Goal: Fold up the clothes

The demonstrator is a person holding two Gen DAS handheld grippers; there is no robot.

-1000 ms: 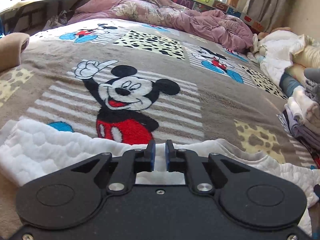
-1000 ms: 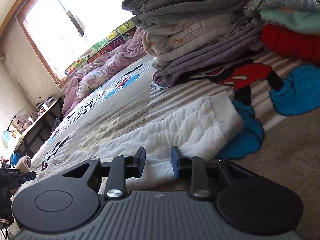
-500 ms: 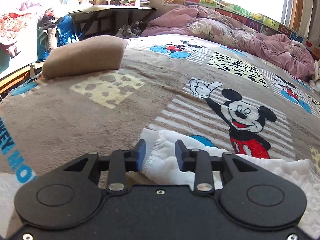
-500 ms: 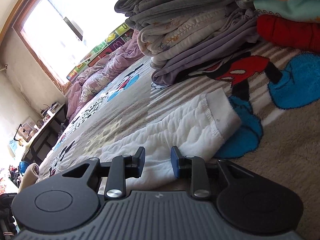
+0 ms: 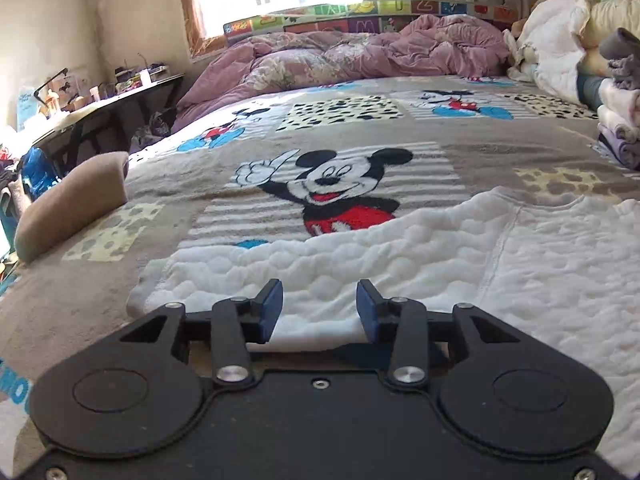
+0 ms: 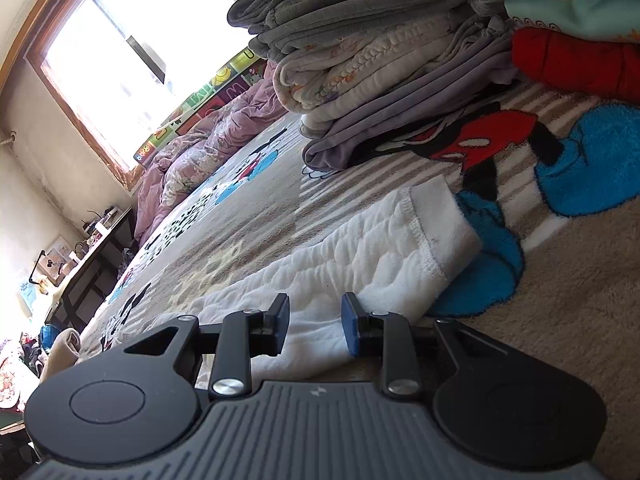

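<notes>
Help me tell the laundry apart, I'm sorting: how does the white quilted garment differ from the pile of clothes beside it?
The white quilted garment lies spread out in a single flat layer on the blanket, not yet folded; the pile of clothes is folded and stacked high. The garment is plain white; the pile mixes grey, cream and lilac pieces. Both rest on the same cartoon-mouse blanket.

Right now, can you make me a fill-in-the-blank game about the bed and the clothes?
1. The quilted top lying flat in front of both grippers is coloured ____.
2. The cartoon mouse on the blanket wears shorts coloured ____.
3. The topmost garment on the folded stack is coloured ____.
4. The rumpled duvet under the window is coloured ____.

Missing words: white, red, grey, pink.
</notes>
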